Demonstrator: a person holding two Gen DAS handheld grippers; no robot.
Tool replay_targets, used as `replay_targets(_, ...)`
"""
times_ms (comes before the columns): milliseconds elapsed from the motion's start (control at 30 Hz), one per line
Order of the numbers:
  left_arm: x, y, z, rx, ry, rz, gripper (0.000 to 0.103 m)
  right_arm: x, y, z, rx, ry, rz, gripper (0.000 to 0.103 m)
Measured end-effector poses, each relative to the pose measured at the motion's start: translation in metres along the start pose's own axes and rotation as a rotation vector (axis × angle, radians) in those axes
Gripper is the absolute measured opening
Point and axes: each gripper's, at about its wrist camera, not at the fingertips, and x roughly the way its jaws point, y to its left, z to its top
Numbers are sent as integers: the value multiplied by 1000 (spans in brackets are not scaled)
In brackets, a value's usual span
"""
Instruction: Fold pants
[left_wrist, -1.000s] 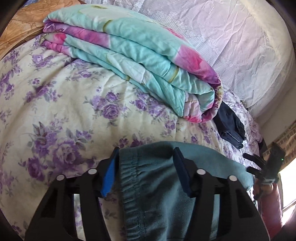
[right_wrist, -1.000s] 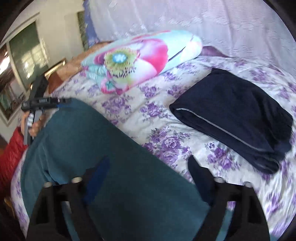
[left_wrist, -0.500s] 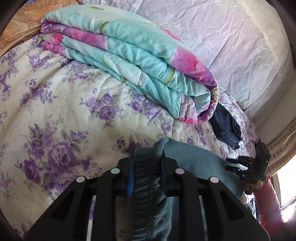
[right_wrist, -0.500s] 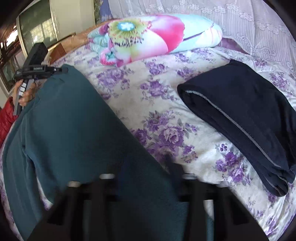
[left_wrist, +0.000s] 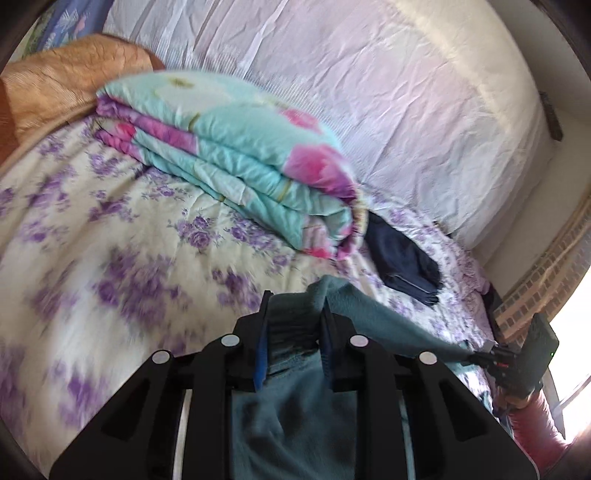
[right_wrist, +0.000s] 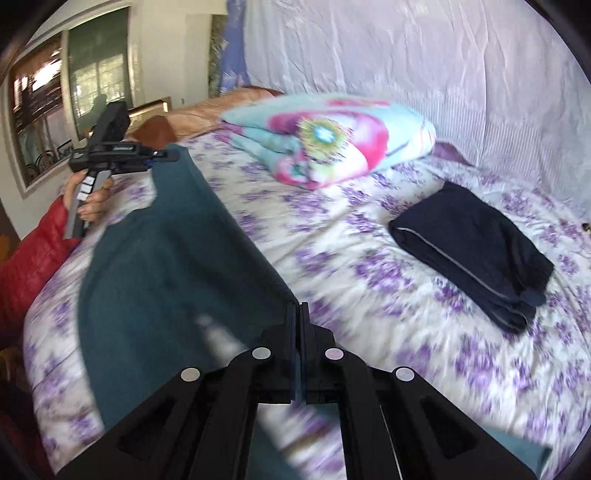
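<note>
My left gripper (left_wrist: 293, 332) is clamped on a bunched band of the teal pants (right_wrist: 177, 266), and my right gripper (right_wrist: 298, 328), pinched fully together, appears to hold their thin far edge. The pants hang stretched between both tools just above the flowered bedspread (right_wrist: 406, 295), probably so I can carry one half over. The folded navy garment (right_wrist: 469, 251) and folded quilt (left_wrist: 236, 162) lie apart.
</note>
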Motion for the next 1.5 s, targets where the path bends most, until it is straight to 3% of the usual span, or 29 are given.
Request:
replay_targets(167, -60, -7, -60, 27, -2, 2, 22, -33, 47, -38, -22, -38, 13, 2)
replay_targets(300, -77, 3, -95, -10, 49, 8, 22, -44, 79, -71, -18, -37, 51, 2)
replay_targets(400, -78, 12, -102, -58, 80, -2, 22, -42, 95, -90, -8, -24, 53, 2)
replay_targets(667, -83, 16, -104, -76, 61, -33, 22, -54, 103, -105, 84, -77, 83, 2)
replay_targets(733, -83, 16, -105, -66, 91, -13, 30, -47, 108, -111, 62, -29, 102, 2)
replay_targets(800, -83, 22, -107, -86, 134, 41, 77, -34, 118, -120, 3, 34, 72, 3)
replay_targets(833, -87, 27, -107, -120, 130, 46, 77, -30, 121, -122, -14, 56, 70, 3)
replay_targets(900, -98, 33, -108, -152, 114, 14, 77, -28, 123, -123, -22, 64, 80, 6)
replay_targets(1000, -122, 32, -108, -178, 53, 29, 77, -25, 121, -122, -13, 78, 101, 6)
replay_targets(1067, -130, 22, -110, -188, 43, -24, 77, -19, 121, -125, -10, 96, 106, 6)
replay_targets(1133, -127, 9, -111, -171, 68, -49, 78, -18, 121, -125, -5, 94, 111, 6)
replay_targets(1267, -97, -7, -116, -170, 164, 20, 77, -17, 116, -126, 25, 89, 138, 6)
replay_targets(1333, -89, -6, -117, -202, 170, -9, 68, -16, 115, -126, 33, 90, 143, 6)
replay_targets(1367, -85, -8, -114, -202, 171, -13, 57, -16, 115, -126, 35, 91, 143, 6)
replay_targets(1433, -77, -13, -105, -182, 160, 20, 49, -16, 116, -126, 36, 94, 142, 6)
replay_targets(1500, -74, -19, -95, -157, 137, 31, 27, -16, 116, -127, 40, 94, 143, 6)
